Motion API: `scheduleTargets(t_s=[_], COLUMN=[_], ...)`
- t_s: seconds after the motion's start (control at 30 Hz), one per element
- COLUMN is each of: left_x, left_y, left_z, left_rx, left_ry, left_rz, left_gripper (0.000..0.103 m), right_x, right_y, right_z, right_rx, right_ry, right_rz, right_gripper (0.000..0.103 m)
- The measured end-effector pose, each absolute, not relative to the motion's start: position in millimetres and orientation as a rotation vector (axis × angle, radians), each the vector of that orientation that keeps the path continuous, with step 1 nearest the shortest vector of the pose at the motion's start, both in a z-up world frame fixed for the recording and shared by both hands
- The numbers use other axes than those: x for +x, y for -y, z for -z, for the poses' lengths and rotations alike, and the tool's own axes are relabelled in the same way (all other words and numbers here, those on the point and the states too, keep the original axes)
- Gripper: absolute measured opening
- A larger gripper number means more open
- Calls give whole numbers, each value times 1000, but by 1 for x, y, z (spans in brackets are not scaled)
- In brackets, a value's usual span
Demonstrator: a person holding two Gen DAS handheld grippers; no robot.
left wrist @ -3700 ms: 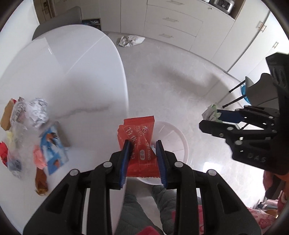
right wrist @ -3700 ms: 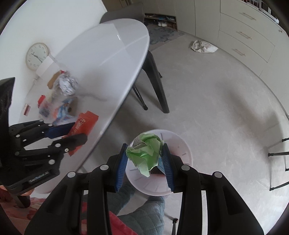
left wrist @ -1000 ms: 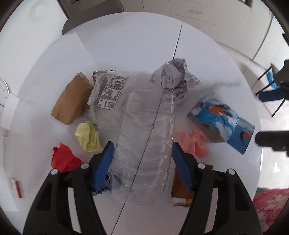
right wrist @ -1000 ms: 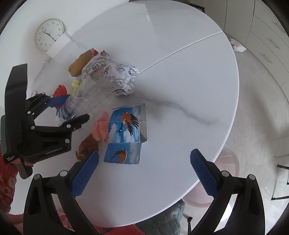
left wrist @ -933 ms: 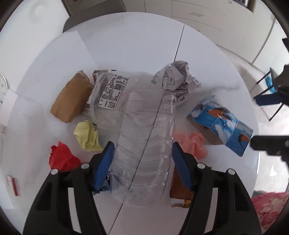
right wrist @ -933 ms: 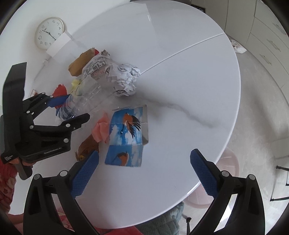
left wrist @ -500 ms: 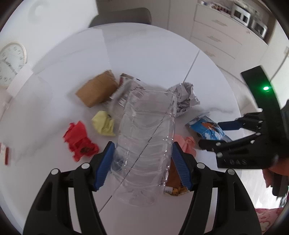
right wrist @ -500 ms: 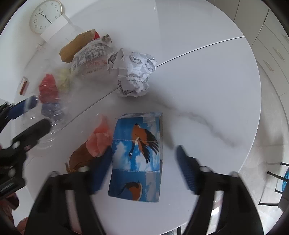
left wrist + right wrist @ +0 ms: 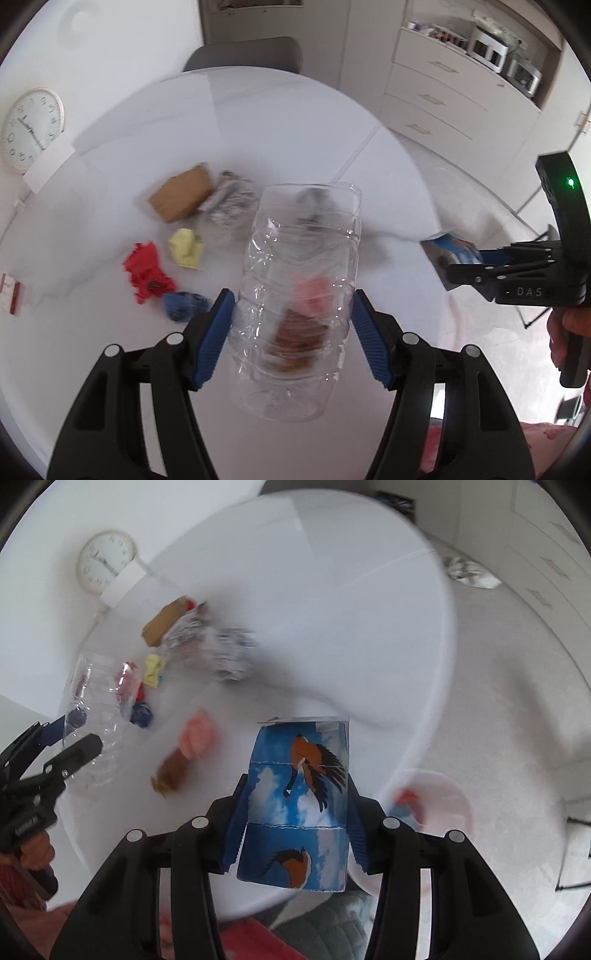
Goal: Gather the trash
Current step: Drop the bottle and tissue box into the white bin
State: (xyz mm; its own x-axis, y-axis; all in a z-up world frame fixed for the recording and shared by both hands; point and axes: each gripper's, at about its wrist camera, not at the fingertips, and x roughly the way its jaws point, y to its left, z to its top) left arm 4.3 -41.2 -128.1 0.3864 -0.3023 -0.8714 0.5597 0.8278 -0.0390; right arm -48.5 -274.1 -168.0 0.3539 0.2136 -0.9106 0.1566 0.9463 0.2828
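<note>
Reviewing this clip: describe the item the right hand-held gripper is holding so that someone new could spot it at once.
Start from the round white table; at its near edge the right hand-held gripper is shut on a blue carton. It is the only box printed with orange-brown birds on a cloudy sky; the neighbours are crumpled scraps and a clear plastic bottle.

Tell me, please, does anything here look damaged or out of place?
Yes. The clear plastic bottle in the left gripper looks crushed, its walls buckled. On the floor by the cabinets lies a crumpled wrapper, away from the bin beside the table. The box in the right gripper looks sound.
</note>
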Motion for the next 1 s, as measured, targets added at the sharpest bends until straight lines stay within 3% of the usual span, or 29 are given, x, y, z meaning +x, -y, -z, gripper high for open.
scheduleTargets(t_s=[0.27, 0.33, 0.37, 0.4, 0.93, 0.97, 1.0], left_x=[-39, -48, -52, -56, -100, -99, -100], left_y=[114, 130, 140, 148, 248, 251, 254], left_z=[131, 132, 134, 135, 172, 176, 179], left_rx=[351, 379, 391, 402, 485, 490, 495], left_ry=[-1061, -1062, -1068, -1077, -1170, -1184, -1197], left_rz=[706, 731, 745, 758, 869, 867, 857], left_gripper=[63, 63, 63, 63, 64, 65, 78], right_x=[-106, -113, -116, -119, -184, -185, -184], right_y=[328, 333, 336, 338, 431, 433, 434], right_z=[241, 260, 263, 264, 231, 232, 232], right_rx=[384, 384, 376, 365, 452, 453, 455], right_ry=[-1356, -1395, -1398, -1389, -1278, -1274, -1270], right_rz=[80, 89, 109, 132, 309, 310, 311], right_gripper=[48, 63, 86, 96, 100, 100, 100])
